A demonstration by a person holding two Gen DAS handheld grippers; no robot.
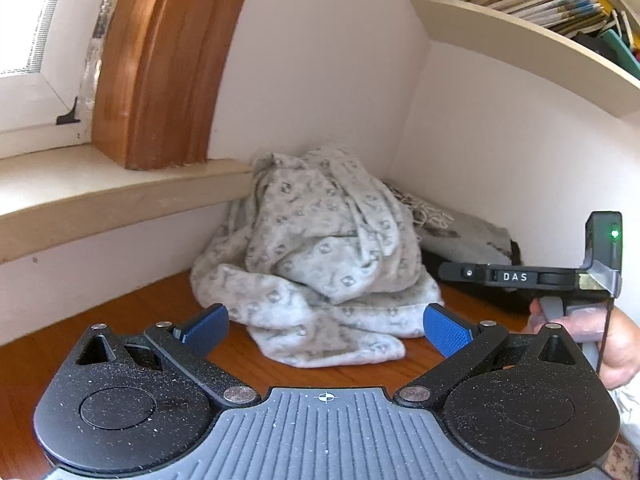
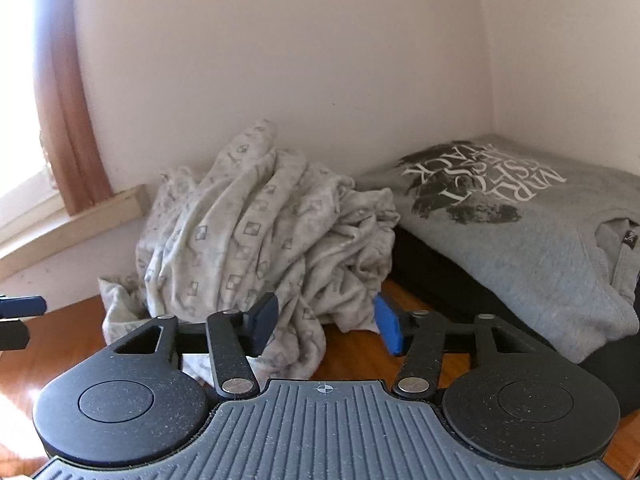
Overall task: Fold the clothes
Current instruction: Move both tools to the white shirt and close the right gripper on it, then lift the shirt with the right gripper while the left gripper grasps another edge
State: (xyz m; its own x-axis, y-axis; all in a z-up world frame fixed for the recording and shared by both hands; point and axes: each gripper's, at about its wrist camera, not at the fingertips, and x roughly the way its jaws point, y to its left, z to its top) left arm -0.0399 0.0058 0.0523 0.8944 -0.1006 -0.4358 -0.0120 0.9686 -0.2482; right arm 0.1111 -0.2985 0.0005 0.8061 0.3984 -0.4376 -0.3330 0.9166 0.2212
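Risk w/ crumpled patterned garment heaped in corner on wooden table, left gripper & right gripper both spread, empty: snagging several layers, dragging onto folded grey shirt.

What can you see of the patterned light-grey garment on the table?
The patterned garment is a soft, knit-looking pale grey cloth printed with small darker square motifs. It sits unfolded in a crumpled heap on the wooden table, pushed into the corner against the white wall, one flap spilling forward. Its right side lies against the folded grey printed T-shirt. Both tongs are open just short of it, neither gripping.
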